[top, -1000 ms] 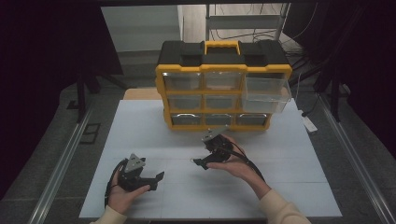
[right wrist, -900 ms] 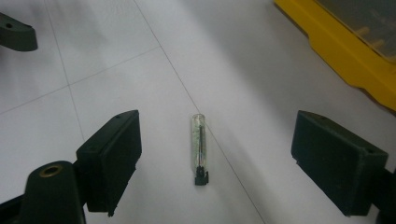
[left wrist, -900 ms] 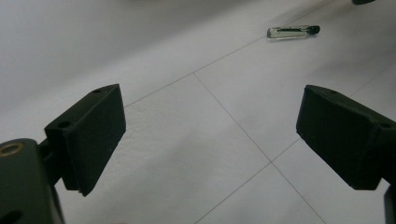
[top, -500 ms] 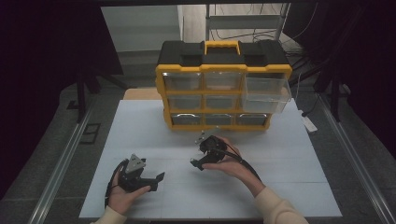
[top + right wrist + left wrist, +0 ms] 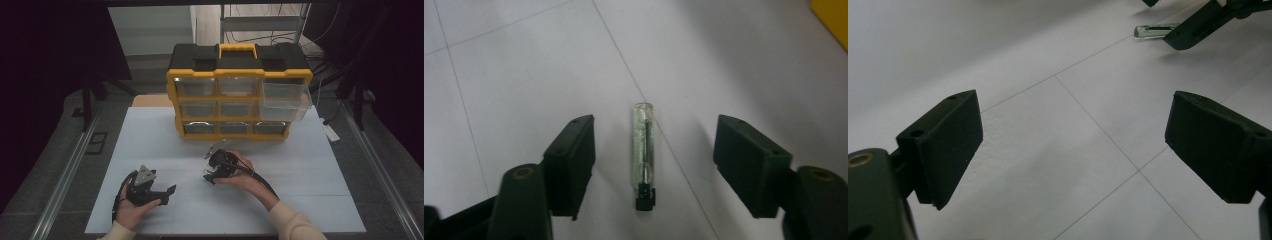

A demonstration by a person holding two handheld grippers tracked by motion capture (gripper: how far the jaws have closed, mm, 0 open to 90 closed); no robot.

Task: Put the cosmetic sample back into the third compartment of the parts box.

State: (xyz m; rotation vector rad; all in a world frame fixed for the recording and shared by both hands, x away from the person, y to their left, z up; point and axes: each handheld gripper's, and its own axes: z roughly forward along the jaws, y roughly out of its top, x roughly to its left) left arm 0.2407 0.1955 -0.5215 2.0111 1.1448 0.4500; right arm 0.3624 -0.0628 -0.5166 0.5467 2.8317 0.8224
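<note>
A yellow-and-black plastic drawer cabinet [image 5: 239, 90], its clear upper-right drawer [image 5: 285, 100] pulled out with contents I cannot make out, stands on the white gridded table [image 5: 310, 170] beyond both released grippers, while a small clear glass tube with a black cap [image 5: 643, 154] lies flat between the right gripper [image 5: 655, 165]'s spread fingers [image 5: 574, 160], and the left gripper [image 5: 1075, 150] gapes over bare table.

One marking is legible: a dark figure reading "9" or "6", orientation not determinable, on the grey floor strip [image 5: 96, 142] left of the white table [image 5: 150, 130]. The yellow-and-black drawer organiser [image 5: 239, 90] carries no readable label or brand at this resolution. No lettering is legible in either gripper view.
</note>
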